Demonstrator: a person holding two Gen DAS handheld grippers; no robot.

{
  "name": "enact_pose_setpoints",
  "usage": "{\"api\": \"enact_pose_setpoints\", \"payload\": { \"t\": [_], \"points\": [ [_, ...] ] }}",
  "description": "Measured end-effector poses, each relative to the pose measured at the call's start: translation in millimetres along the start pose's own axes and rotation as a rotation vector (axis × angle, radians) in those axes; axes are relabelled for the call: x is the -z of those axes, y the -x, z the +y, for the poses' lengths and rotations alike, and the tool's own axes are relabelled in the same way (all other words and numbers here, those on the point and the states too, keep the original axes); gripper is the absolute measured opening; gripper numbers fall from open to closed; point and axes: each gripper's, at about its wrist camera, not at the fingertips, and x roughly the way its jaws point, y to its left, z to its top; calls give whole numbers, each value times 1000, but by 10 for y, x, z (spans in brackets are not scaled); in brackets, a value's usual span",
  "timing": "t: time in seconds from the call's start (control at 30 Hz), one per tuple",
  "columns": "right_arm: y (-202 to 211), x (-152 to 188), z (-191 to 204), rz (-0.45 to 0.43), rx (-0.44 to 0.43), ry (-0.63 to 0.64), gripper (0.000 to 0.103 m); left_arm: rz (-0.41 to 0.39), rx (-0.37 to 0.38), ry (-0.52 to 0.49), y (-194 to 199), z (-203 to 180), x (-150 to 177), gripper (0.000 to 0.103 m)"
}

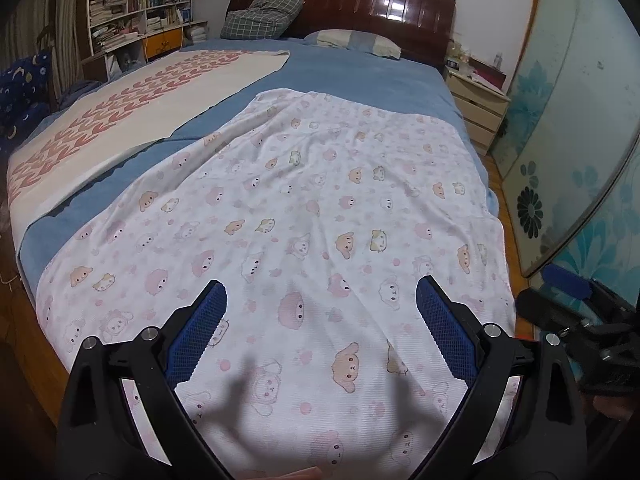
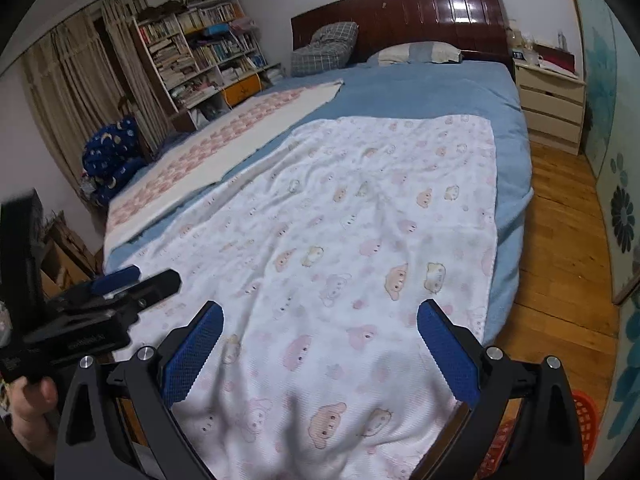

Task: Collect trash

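Note:
No trash shows on the bed in either view. My left gripper (image 1: 320,292) is open and empty, hovering over the foot of a white blanket (image 1: 304,216) printed with pink cartoon animals. My right gripper (image 2: 320,320) is open and empty over the same blanket (image 2: 360,220), to the right of the left one. The left gripper's body also shows at the left edge of the right wrist view (image 2: 116,288). An orange-red basket (image 2: 584,420) stands on the floor at the bed's right foot corner, partly hidden behind my right finger.
The blanket lies on a blue bedsheet (image 1: 360,76) beside a white-and-pink mat (image 1: 132,100). Pillows lean at the dark headboard (image 1: 360,4). A bookshelf (image 2: 200,48) stands left, a nightstand (image 2: 552,104) right, a flowered wardrobe door (image 1: 568,128) along the wooden floor (image 2: 560,240).

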Motion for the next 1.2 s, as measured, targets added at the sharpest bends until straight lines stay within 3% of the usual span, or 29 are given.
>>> {"api": "enact_pose_setpoints", "payload": {
  "t": [0.9, 1.0, 1.2],
  "points": [
    [-121, 15, 43, 24, -24, 2, 96, 12, -7, -6, -22, 26, -7, 95],
    [-138, 18, 20, 28, -45, -19, 96, -20, -3, -5, 31, 25, 3, 95],
    [-195, 24, 31, 52, -27, -11, 96, 18, -18, -10, -26, 15, -15, 95]
  ]
}}
